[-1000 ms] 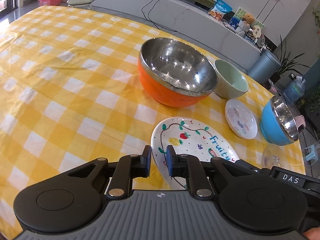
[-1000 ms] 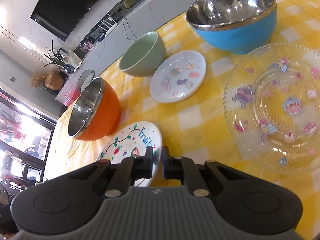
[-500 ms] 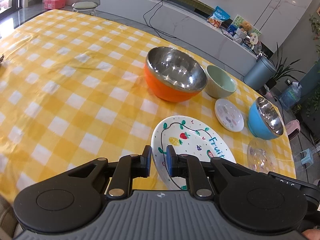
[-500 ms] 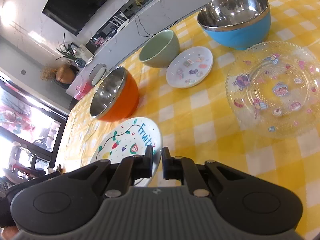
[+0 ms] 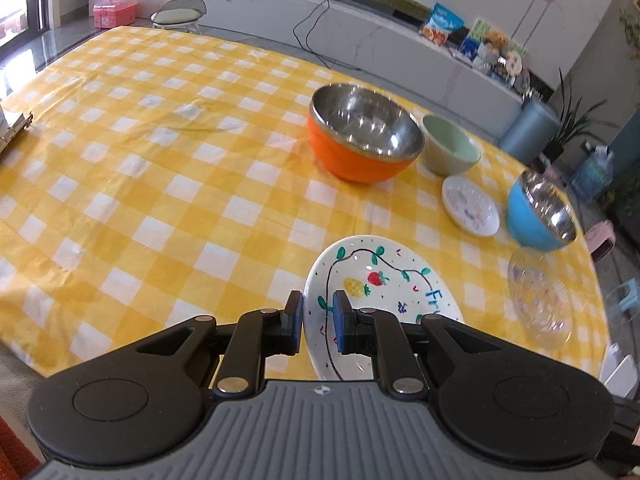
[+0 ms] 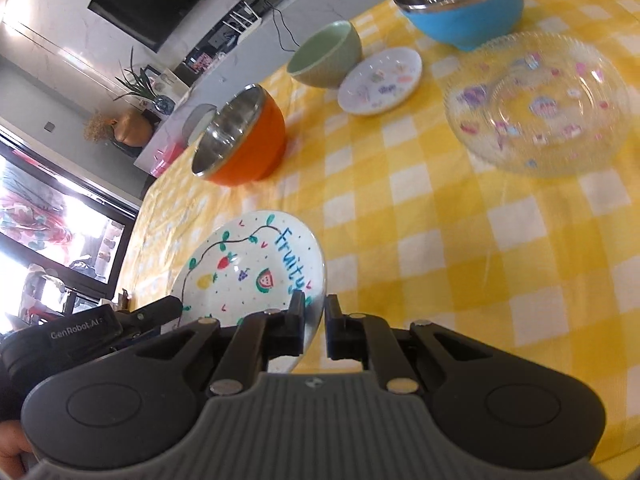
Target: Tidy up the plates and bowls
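Observation:
A white plate painted with fruit [image 5: 380, 280] [image 6: 248, 268] hangs a little above the yellow checked tablecloth [image 5: 160, 184]. My left gripper [image 5: 317, 314] is shut on its near left rim, and my right gripper [image 6: 314, 312] is shut on its right rim. Beyond it on the cloth stand an orange steel-lined bowl [image 5: 360, 148] [image 6: 244, 136], a pale green bowl [image 5: 450, 150] [image 6: 326, 54], a small white plate [image 5: 470, 206] [image 6: 380, 80], a blue steel-lined bowl [image 5: 540, 216] [image 6: 460, 0] and a clear glass plate with cartoon prints [image 5: 540, 304] [image 6: 536, 100].
The table's right edge [image 5: 600, 280] runs just past the blue bowl and glass plate, with stools on the floor below. A small object [image 5: 16, 124] lies at the table's far left edge. A long white counter [image 5: 360, 36] stands behind the table.
Both grippers have drawn back and slightly up with the fruit plate held between them, so the bowls and other plates look smaller and farther off. Neither grip has changed.

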